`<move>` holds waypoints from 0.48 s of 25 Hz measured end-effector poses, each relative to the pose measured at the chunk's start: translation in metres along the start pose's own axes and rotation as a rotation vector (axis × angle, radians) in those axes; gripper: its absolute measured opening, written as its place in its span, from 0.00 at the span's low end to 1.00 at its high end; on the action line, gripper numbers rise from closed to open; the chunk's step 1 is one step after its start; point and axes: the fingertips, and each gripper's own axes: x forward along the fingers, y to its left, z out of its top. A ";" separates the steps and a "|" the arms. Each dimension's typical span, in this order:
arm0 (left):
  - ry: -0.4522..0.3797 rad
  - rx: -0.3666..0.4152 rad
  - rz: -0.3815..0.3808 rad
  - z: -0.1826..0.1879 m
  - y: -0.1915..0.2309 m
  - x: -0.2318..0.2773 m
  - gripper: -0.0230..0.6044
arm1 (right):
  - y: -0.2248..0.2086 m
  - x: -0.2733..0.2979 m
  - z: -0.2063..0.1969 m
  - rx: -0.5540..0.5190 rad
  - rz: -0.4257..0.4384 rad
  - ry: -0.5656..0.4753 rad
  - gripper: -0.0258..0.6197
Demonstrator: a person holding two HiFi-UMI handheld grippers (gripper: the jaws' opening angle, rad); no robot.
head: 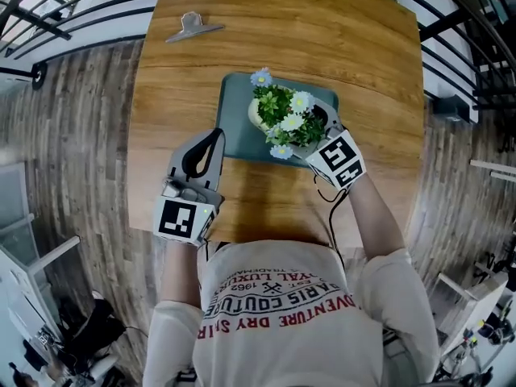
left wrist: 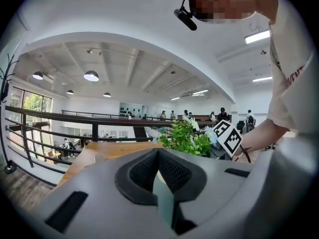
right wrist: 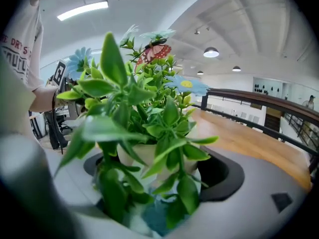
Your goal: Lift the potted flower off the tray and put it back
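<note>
The potted flower (head: 282, 121), green leaves with white and blue blooms in a cream pot (head: 258, 113), stands on the grey-green tray (head: 238, 139) at mid-table. My right gripper (head: 316, 119) reaches in from the right, its jaws closed round the pot (right wrist: 149, 156). Leaves hide the fingertips in the right gripper view, where the tray (right wrist: 154, 218) shows below. My left gripper (head: 216, 134) is shut with nothing seen between its pads, its tips at the tray's left edge. The left gripper view shows its jaws (left wrist: 158, 152) meeting, with the plant (left wrist: 187, 138) beyond.
A metal binder clip (head: 192, 27) lies at the far left of the wooden table (head: 339, 39). Dark railings (head: 64, 6) border the table's far side, and wooden floor (head: 81, 135) lies to both sides. The person's torso is at the near edge.
</note>
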 end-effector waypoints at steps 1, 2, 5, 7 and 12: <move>-0.007 0.008 -0.010 0.005 -0.001 -0.002 0.06 | 0.000 -0.008 0.008 0.004 -0.026 -0.016 0.77; -0.013 0.016 -0.019 0.011 -0.002 -0.005 0.06 | 0.001 -0.017 0.016 0.011 -0.051 -0.033 0.77; -0.033 0.039 -0.044 0.029 -0.006 -0.015 0.06 | 0.006 -0.044 0.037 0.034 -0.119 -0.081 0.77; -0.047 0.057 -0.057 0.040 -0.009 -0.022 0.06 | 0.010 -0.063 0.047 0.051 -0.164 -0.107 0.77; -0.080 0.095 -0.099 0.063 -0.012 -0.040 0.06 | 0.024 -0.102 0.072 0.083 -0.279 -0.164 0.77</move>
